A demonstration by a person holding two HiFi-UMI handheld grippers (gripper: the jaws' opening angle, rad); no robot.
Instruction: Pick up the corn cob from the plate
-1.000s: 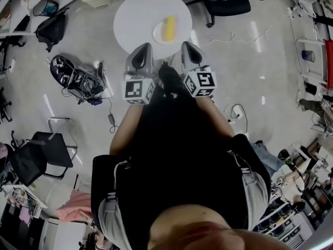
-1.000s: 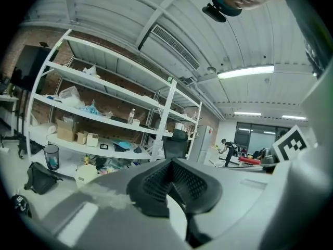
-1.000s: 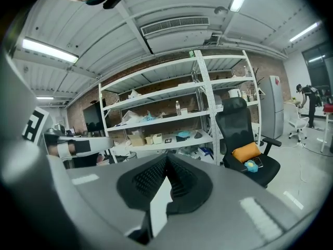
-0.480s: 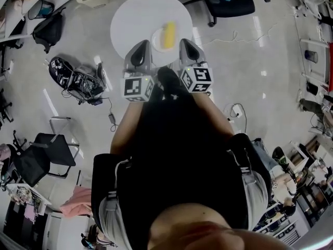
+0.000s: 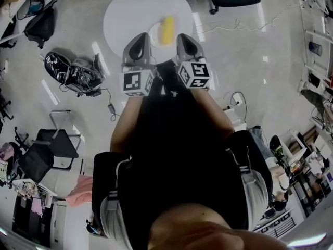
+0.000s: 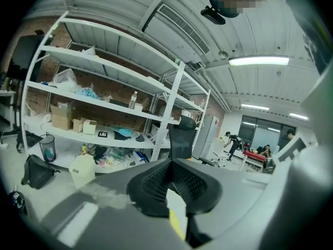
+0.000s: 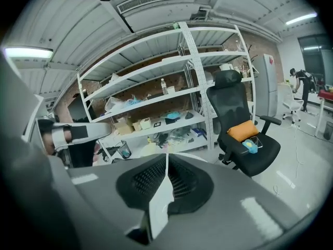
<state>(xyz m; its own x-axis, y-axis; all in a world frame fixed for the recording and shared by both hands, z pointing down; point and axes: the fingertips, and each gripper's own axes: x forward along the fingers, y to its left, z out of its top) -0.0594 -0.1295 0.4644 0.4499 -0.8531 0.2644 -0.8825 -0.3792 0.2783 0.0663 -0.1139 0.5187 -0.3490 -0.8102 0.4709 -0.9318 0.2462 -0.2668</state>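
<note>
"How far along is it?"

"Barely begun, I'd say. The corn (image 5: pixel 167 29) lies untouched on the plate (image 5: pixel 154 35)."

"And the tongs?"

"The left gripper (image 5: pixel 140 39) and right gripper (image 5: pixel 183 38) hang near the plate, both with jaws together and empty. Opening, reaching and the grasp are all left."

Bright, even indoor light. Ceiling strips (image 6: pixel 258 61) glow in both gripper views, and the glossy floor (image 5: pixel 250 61) shows white glare streaks beside the table (image 5: pixel 130 14) edges. Fisheye distortion bends the shelving (image 6: pixel 104 82) and darkens the picture corners. The left gripper (image 6: pixel 176 212) and right gripper (image 7: pixel 160 194) loom grey and unfocused.
</note>
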